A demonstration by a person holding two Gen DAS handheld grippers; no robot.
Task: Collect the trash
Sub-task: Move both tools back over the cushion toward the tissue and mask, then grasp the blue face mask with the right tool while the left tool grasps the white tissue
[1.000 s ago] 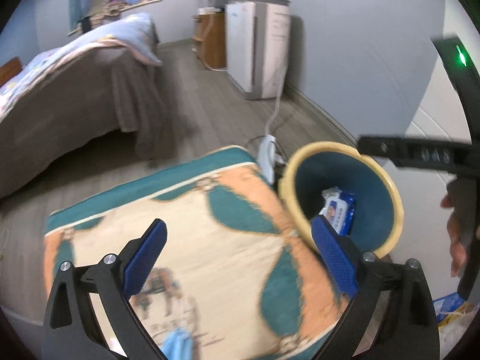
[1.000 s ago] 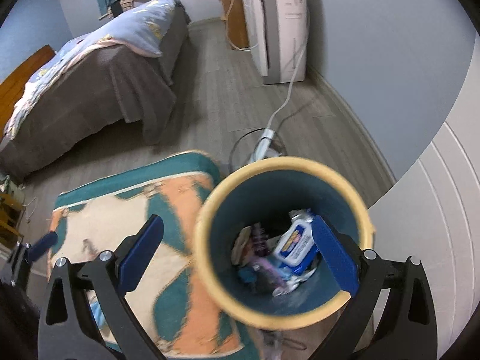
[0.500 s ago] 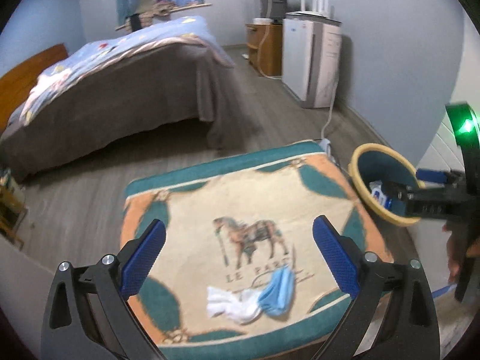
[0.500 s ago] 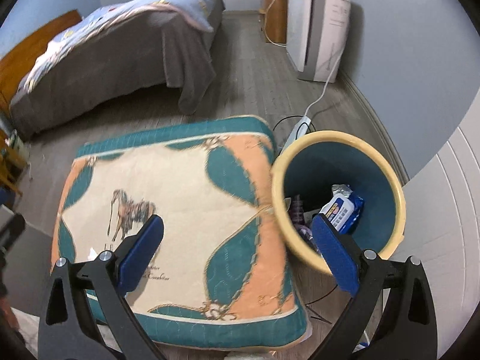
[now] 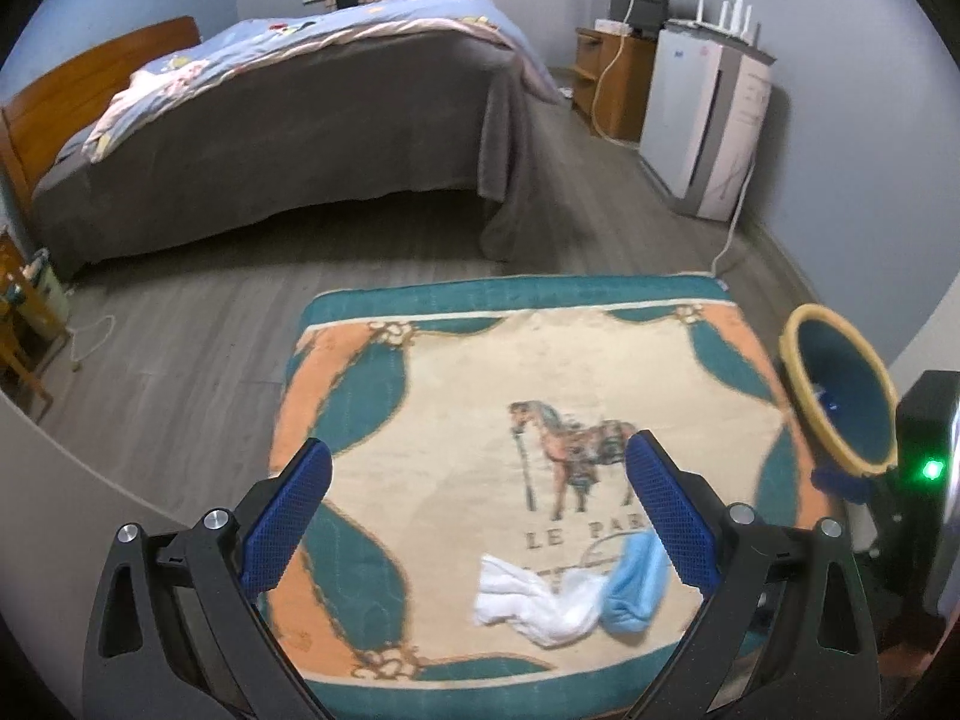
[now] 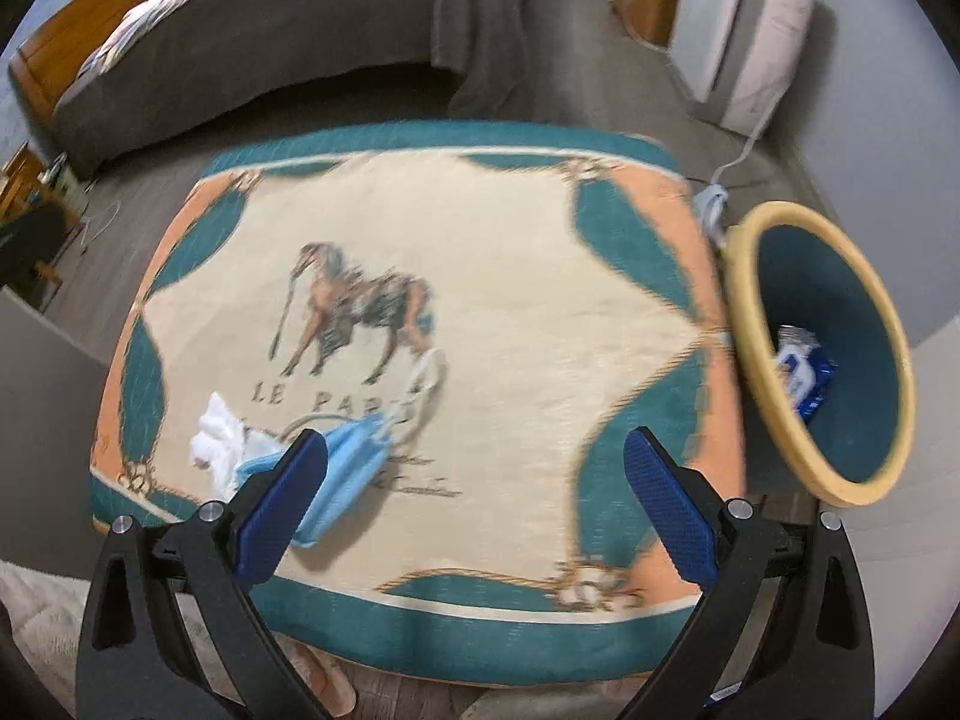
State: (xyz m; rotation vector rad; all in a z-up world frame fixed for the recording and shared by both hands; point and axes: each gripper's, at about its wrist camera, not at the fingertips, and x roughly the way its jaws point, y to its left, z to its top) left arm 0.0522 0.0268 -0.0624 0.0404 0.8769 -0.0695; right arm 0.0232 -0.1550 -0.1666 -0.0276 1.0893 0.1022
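A blue face mask and a crumpled white tissue lie side by side near the front edge of a horse-print cushion. Both show in the right wrist view too, mask and tissue. A yellow-rimmed teal trash bin stands right of the cushion with a blue-white packet inside; the bin also shows in the left wrist view. My left gripper is open and empty above the cushion. My right gripper is open and empty, its left finger over the mask.
A bed with a grey cover stands behind the cushion. A white appliance and a wooden cabinet stand along the right wall. A white power strip and cord lie on the floor by the bin.
Both grippers have swung left, away from the bin and over the cushion. The mask and tissue have come into view and lie nearer. Both grippers stay open.
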